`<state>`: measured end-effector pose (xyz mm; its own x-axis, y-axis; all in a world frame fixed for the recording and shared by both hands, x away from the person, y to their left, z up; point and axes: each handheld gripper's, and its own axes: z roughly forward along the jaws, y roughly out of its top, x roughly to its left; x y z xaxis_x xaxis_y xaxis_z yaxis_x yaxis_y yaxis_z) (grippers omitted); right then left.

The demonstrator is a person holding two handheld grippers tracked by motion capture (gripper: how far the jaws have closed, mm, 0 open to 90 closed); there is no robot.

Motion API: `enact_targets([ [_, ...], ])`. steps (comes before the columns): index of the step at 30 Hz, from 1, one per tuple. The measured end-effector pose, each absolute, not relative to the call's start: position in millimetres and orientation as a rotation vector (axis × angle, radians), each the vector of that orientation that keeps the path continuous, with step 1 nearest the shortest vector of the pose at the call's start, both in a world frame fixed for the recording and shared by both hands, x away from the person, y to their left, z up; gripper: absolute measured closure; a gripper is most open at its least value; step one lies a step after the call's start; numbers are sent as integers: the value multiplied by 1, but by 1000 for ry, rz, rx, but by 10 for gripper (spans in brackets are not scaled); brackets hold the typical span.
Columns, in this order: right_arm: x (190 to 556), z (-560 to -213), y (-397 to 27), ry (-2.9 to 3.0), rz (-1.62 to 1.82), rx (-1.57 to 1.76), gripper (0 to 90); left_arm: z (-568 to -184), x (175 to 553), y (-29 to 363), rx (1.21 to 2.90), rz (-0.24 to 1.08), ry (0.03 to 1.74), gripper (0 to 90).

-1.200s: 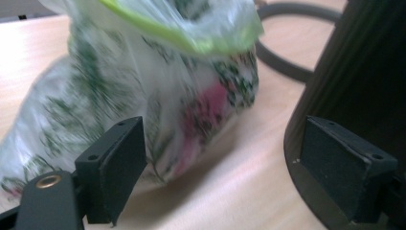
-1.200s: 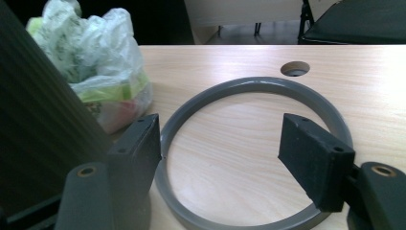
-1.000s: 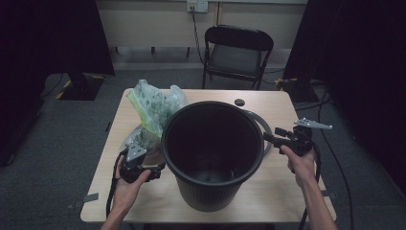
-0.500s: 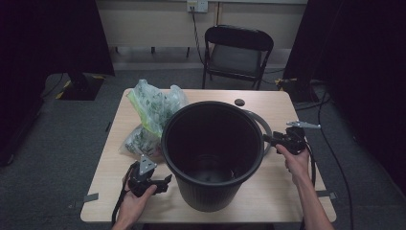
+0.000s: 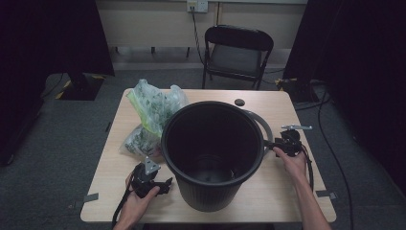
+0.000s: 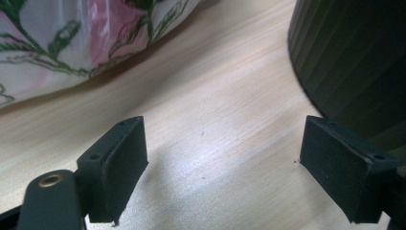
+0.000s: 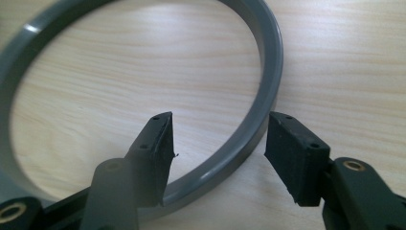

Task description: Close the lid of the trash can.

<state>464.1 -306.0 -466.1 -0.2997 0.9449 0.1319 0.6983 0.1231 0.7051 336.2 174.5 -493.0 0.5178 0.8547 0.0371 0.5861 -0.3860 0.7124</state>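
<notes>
Right tool (image 7: 218,143) straddles grey ring (image 7: 268,96), jaws just closing, not yet gripping. Left tool (image 6: 222,167) gapes empty beside bin (image 5: 213,153). Next: pinch ring squarely.

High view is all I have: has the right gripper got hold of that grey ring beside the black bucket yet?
Observer: Not quite. The right gripper straddles the grey ring, with one jaw inside it and one outside. Its jaws have just been closing, but the outer pad stands clear of the ring.
Operator: And the left one?
Observer: The left gripper is open low over bare table, with nothing between its jaws.
Operator: What is beside it?
Observer: The black bucket rises right behind one jaw, though I cannot tell whether they touch. The flowered plastic bag lies off to the other side.
</notes>
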Motion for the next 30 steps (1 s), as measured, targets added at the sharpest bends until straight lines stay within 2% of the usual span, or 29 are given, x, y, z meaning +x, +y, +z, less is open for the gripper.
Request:
enact_targets([
  [19,475,-483,-301,2073,836,1635,436,-500,337,169,2083,561,1149,141],
  [26,475,-483,-310,2019,776,1656,462,-501,341,171,2065,513,1204,91],
  [30,478,-482,-313,2003,747,1675,509,-501,341,171,2064,513,1204,90],
])
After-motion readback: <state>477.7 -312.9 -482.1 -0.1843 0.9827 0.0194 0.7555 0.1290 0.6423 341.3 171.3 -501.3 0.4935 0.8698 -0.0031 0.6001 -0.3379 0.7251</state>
